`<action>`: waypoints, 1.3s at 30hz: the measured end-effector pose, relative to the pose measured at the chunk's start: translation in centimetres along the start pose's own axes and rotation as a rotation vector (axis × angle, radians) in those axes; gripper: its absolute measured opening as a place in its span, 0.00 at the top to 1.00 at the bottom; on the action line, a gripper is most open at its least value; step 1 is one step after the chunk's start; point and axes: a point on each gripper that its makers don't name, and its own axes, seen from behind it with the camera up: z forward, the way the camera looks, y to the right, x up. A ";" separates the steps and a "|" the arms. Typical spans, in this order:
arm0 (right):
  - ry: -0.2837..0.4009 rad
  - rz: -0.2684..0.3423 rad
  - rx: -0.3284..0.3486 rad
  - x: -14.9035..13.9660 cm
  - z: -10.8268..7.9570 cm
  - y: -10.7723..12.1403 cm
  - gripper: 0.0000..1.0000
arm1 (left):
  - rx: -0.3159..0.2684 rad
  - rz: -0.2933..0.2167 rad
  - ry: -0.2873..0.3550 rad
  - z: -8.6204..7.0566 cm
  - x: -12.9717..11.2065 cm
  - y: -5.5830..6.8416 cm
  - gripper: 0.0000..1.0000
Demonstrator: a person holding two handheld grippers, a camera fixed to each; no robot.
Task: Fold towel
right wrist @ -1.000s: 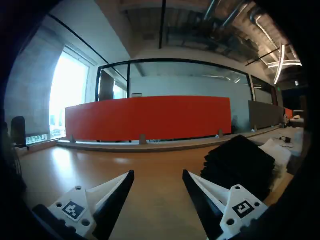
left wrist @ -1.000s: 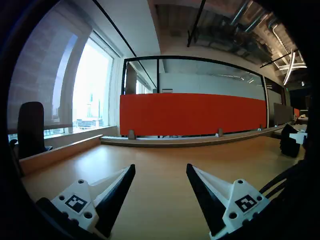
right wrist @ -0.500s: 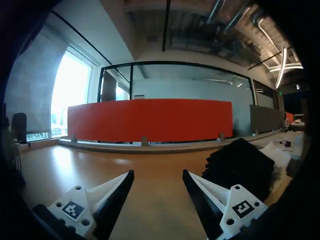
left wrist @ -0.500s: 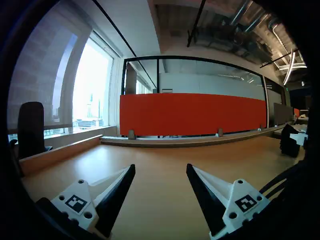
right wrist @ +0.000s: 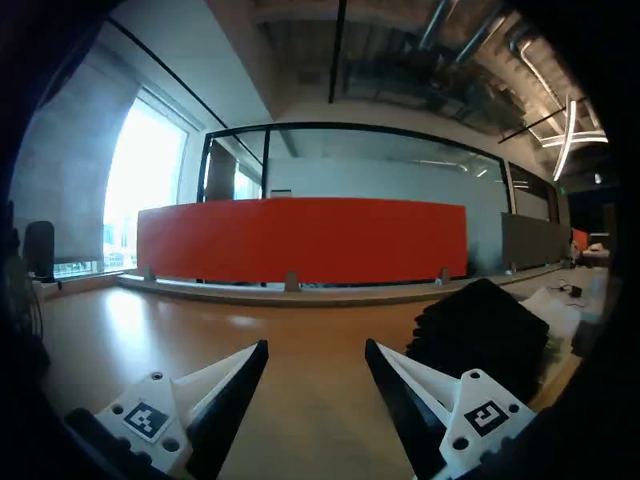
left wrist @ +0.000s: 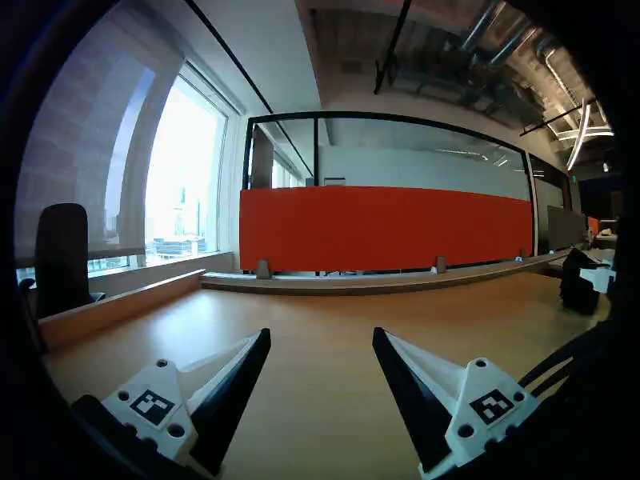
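A stack of folded black towels (right wrist: 480, 332) sits on the wooden table (right wrist: 312, 352) to the right of my right gripper (right wrist: 316, 356), which stands open and empty just above the tabletop. White cloth (right wrist: 552, 308) lies behind that stack. In the left gripper view my left gripper (left wrist: 320, 344) is also open with nothing between its fingers, low over the bare table (left wrist: 336, 320). A dark stack with something white on it (left wrist: 582, 284) shows far off at the right edge there.
An orange divider panel (left wrist: 384, 228) runs along the table's far edge. A black chair (left wrist: 60, 256) stands at the left by the window (left wrist: 180, 184). A raised wooden ledge (left wrist: 120, 304) borders the table on the left.
The right gripper view has tilted or shifted slightly, so the divider and the black stack sit a little lower in it. The left gripper has not moved.
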 end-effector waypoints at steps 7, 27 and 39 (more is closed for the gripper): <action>-0.002 0.000 0.002 0.0 0.0 0.0 0.06 | 0.000 0.000 0.000 0.0 0.0 0.0 0.06; -0.002 0.000 0.001 -0.1 0.0 0.2 0.00 | 0.000 0.000 0.000 -0.1 0.0 0.1 0.06; -0.002 0.000 0.001 0.0 0.1 0.1 0.00 | 0.000 0.000 0.000 -0.1 0.0 0.0 0.06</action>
